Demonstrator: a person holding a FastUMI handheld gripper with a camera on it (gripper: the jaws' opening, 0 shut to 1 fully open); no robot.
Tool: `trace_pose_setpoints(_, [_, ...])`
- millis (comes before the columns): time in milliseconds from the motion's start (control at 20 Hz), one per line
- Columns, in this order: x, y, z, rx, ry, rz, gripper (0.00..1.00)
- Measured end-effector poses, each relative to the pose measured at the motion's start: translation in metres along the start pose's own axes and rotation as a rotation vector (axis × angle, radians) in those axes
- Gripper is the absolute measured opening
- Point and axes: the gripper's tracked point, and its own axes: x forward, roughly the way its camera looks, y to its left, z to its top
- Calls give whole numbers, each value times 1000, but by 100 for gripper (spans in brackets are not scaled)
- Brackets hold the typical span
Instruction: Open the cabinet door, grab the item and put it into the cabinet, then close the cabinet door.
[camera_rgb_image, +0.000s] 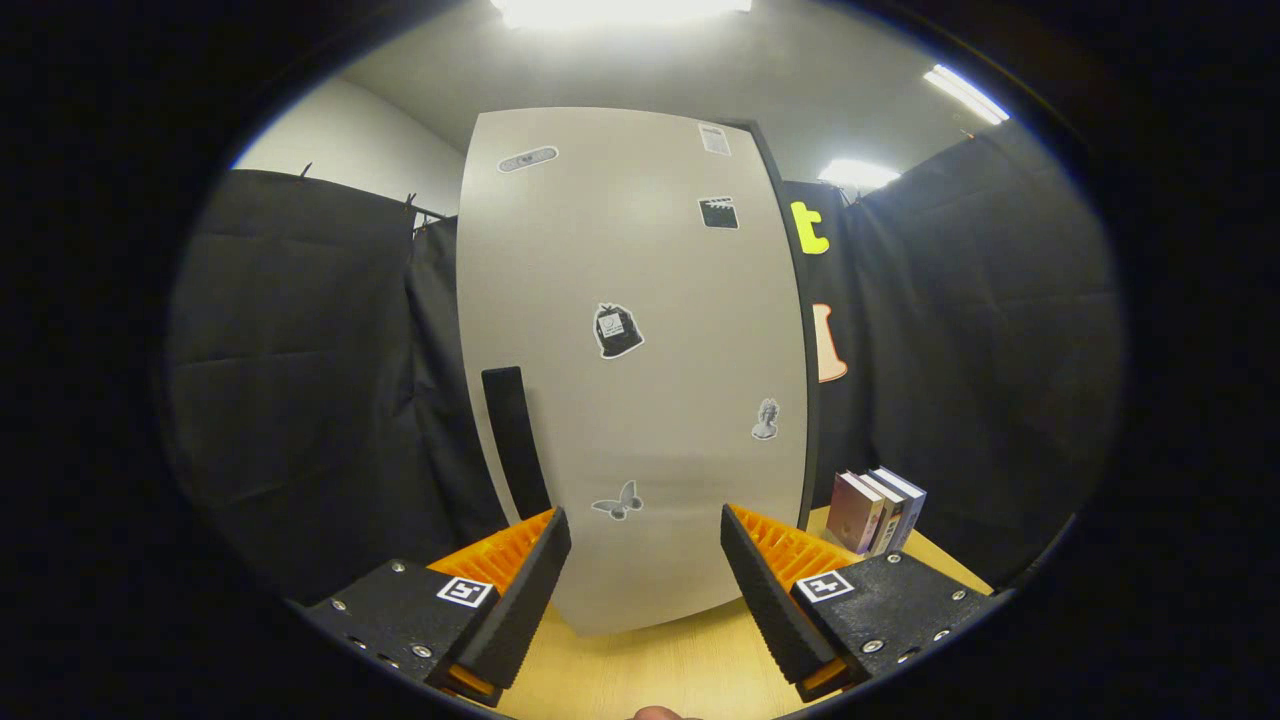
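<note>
Gripper view: claw (645, 560) open, empty, facing the closed cabinet door (640, 330) on the tabletop (660, 670). Books (878, 510), likely the item, stand beside the cabinet. Advice: shift toward the dark handle (515, 440), pinch squarely, pull along the hinge arc.

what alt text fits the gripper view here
An open gripper faces the shut pale grey sticker-dotted cabinet door, its black vertical handle just beyond the left finger. Three upright books stand right of the cabinet on the light wooden table.
</note>
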Motion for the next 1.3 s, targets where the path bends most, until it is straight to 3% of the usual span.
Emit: trace_pose_setpoints(1300, [-4, 21, -8, -30, 20, 35, 94])
